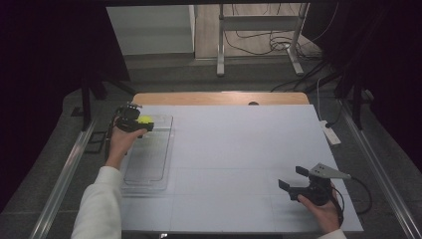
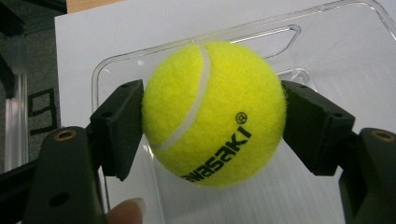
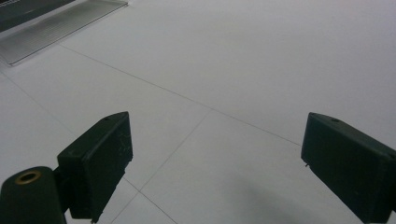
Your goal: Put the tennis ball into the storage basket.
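From above, the left gripper [image 1: 137, 122] holds a tennis ball [image 1: 145, 119] over the clear tray's [image 1: 149, 172] far end. Up close, its fingers [image 2: 119, 126] clamp the ball directly above the tray. The right gripper [image 3: 215, 163] gapes wide, empty, over bare table [image 3: 261, 60].

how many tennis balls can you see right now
1. The tennis ball is clamped in the left gripper, held over the far end of the clear tray at the table's left.

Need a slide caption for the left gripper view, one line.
Left gripper clamps a yellow tennis ball between its black jaws, over the clear tray.
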A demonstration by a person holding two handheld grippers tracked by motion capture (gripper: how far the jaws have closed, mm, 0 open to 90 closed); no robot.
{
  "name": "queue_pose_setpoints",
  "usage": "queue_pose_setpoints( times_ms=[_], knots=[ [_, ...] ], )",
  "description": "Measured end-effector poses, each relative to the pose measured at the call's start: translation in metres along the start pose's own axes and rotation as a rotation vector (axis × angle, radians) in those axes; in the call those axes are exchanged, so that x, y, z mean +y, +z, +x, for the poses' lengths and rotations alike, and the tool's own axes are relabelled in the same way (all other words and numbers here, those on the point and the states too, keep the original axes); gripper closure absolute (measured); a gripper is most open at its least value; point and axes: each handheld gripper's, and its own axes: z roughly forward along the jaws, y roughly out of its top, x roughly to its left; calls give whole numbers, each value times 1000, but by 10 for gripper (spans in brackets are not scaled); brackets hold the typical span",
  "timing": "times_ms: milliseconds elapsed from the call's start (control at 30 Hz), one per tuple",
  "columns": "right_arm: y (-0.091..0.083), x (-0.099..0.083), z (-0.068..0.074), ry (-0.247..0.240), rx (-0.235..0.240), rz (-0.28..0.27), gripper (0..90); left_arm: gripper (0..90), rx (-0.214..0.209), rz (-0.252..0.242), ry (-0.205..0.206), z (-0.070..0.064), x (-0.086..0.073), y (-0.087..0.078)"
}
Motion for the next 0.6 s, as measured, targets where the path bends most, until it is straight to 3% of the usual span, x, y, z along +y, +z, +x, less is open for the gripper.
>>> queue_pose_setpoints(
  times_ms=[600],
  knots=[
    [0, 0, 0, 1, -4, 1, 92, 272, 31, 76, 6, 1, -6, 15]
  ],
)
